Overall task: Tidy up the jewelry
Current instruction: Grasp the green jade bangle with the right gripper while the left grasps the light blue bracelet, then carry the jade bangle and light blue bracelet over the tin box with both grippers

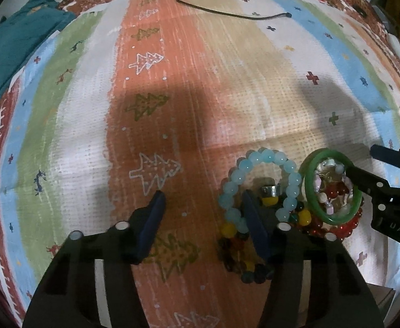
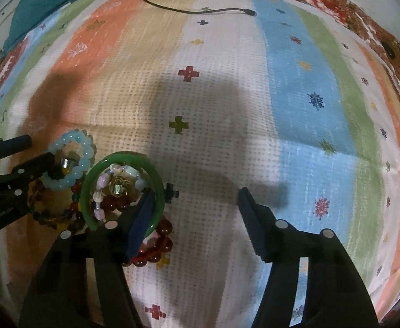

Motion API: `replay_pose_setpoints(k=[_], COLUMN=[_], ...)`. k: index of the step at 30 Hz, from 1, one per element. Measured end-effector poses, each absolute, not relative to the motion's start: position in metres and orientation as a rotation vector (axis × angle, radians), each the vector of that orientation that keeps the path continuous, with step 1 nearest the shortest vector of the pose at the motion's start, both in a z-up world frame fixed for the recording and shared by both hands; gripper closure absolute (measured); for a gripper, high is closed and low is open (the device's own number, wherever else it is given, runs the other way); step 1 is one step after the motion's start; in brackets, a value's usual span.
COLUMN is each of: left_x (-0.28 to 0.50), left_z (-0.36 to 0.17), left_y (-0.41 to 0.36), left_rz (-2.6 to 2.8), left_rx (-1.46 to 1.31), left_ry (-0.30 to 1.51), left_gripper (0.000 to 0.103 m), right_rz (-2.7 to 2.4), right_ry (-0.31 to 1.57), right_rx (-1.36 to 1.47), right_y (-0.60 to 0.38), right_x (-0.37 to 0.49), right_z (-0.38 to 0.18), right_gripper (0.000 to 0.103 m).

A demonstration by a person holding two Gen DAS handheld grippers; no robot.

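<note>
Striped cloth [image 1: 227, 82] carries a jewelry pile: a pale blue bead bracelet [image 1: 263, 161], a green bangle [image 1: 313, 164] touching it, and red beads [image 2: 164, 235] and pink beads [image 2: 101, 183] under and inside the bangle. Left gripper [image 1: 202, 199] hovers low with jaws spread, one finger [image 1: 252, 224] inside the blue bracelet, grasping nothing. Right gripper [image 2: 197, 194] is likewise spread, its left finger [image 2: 142, 218] lying across the bangle's rim.

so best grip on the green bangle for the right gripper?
Probably the green bangle at its band on the right-hand arc, one finger inside the ring, the other outside, coming from the right. It lies on the bead pile, that arc faces bare cloth, and the open right gripper already straddles it.
</note>
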State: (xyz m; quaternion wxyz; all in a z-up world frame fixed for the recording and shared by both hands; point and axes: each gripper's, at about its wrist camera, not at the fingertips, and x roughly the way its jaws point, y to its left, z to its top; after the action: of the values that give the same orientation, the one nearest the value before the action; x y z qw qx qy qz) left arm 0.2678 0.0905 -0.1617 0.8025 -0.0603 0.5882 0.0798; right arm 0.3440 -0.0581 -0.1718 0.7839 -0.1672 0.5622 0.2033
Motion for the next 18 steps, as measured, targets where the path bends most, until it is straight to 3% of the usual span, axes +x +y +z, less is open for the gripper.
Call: replay_pose_setpoints(k=[3, 5, 6, 10, 18], left_x=[0.270, 0.271, 0.271, 0.271, 0.266], left_z=[-0.164, -0.163, -0.163, -0.164, -0.143], left_y=[0.091, 0.091, 0.089, 0.086, 0.084], left_rz=[0.134, 0.120, 0.117, 0.125, 0.135], left_rx=[-0.177, -0.191, -0.194, -0.167, -0.170], left_ry=[1.273, 1.276, 1.282, 1.281, 1.242], left_gripper=[0.072, 0.087, 0.091, 0.092, 0.092], right_rz=[0.475, 0.510, 0.522, 0.534, 0.522], right_ry=[1.221, 1.239, 1.245, 1.231, 1.196], right_rx=[-0.361, -0.340, -0.330, -0.337, -0.337], right_y=[-0.053, -0.050, -0.048, -0.041, -0.042], right_x=[0.342, 0.341, 0.340, 0.331, 0.317], right_z=[-0.174, -0.175, -0.176, -0.177, -0.168], right_gripper=[0.062, 0.079, 0.083, 0.094, 0.095])
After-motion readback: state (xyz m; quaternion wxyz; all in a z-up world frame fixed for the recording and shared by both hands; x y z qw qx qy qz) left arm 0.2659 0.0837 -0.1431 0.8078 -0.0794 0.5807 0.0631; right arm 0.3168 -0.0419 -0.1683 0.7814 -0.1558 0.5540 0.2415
